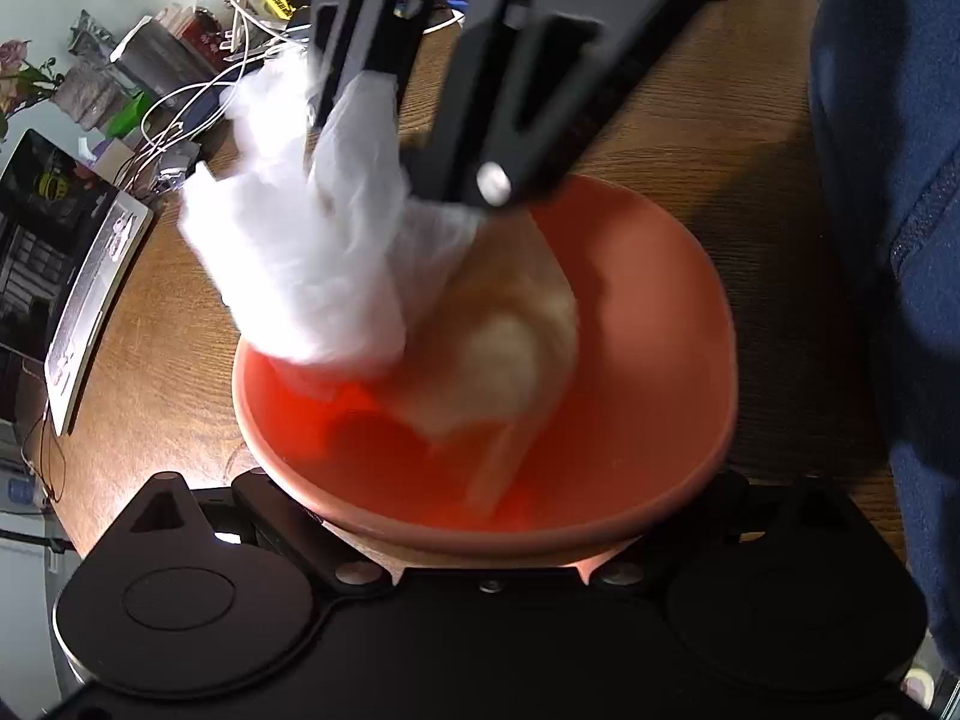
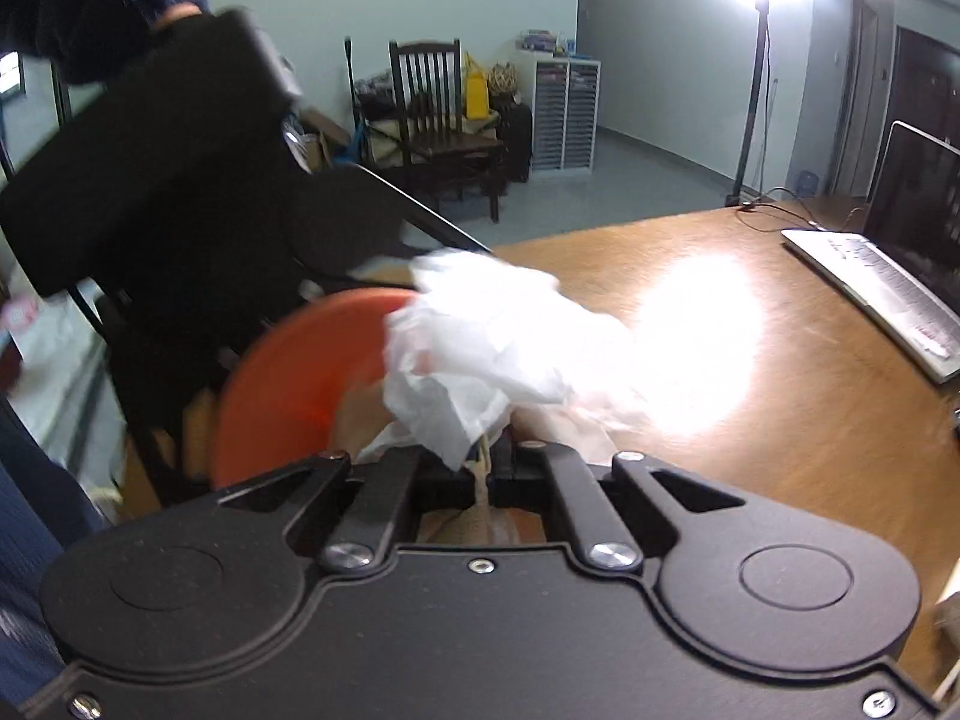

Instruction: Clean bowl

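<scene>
An open laptop (image 2: 900, 276) sits at the right edge on the wooden table (image 2: 780, 450); a dark chair (image 2: 444, 114), a white drawer unit (image 2: 564, 114) and a glaring lamp stand (image 2: 759, 90) fill the upper background

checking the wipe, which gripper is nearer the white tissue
Right. The right gripper is shut on the white tissue; the left gripper clamps the orange bowl rim, apart from it.
</scene>
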The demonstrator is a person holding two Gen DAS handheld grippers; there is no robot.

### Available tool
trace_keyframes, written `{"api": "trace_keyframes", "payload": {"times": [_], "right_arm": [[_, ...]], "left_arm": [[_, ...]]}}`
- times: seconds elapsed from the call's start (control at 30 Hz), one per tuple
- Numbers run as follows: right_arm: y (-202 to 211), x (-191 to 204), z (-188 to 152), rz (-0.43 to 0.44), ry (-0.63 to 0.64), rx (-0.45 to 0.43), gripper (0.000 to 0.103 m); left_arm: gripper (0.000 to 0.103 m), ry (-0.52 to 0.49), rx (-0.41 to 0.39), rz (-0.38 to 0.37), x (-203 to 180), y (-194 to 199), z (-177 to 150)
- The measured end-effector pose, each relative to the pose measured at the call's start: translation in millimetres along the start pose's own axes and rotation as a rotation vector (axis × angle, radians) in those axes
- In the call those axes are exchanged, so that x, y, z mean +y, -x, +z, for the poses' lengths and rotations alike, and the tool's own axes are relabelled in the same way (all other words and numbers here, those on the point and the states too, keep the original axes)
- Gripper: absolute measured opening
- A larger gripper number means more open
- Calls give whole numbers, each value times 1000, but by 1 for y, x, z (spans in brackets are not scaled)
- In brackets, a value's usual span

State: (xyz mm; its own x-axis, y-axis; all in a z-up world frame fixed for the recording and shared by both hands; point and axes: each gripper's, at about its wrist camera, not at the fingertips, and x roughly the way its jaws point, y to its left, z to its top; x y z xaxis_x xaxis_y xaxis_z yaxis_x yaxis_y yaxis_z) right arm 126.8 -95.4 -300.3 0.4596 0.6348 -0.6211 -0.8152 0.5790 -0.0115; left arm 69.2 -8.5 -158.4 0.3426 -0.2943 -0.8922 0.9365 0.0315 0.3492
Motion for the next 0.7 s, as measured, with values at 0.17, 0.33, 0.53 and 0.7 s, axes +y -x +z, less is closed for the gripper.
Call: {"api": "trace_keyframes", "payload": {"times": [0.17, 0.33, 0.53, 0.7], "right_arm": [[9, 2, -13, 40, 103, 109, 3], [13, 26, -17, 151, 100, 133, 3], [5, 39, 1, 180, 49, 28, 3], [-1, 46, 14, 164, 19, -40, 3]], "left_arm": [[95, -18, -2, -5, 0, -1, 0], [95, -41, -2, -8, 0, 0, 1], [96, -62, 1, -10, 1, 0, 4], [96, -44, 0, -6, 0, 0, 2]]}}
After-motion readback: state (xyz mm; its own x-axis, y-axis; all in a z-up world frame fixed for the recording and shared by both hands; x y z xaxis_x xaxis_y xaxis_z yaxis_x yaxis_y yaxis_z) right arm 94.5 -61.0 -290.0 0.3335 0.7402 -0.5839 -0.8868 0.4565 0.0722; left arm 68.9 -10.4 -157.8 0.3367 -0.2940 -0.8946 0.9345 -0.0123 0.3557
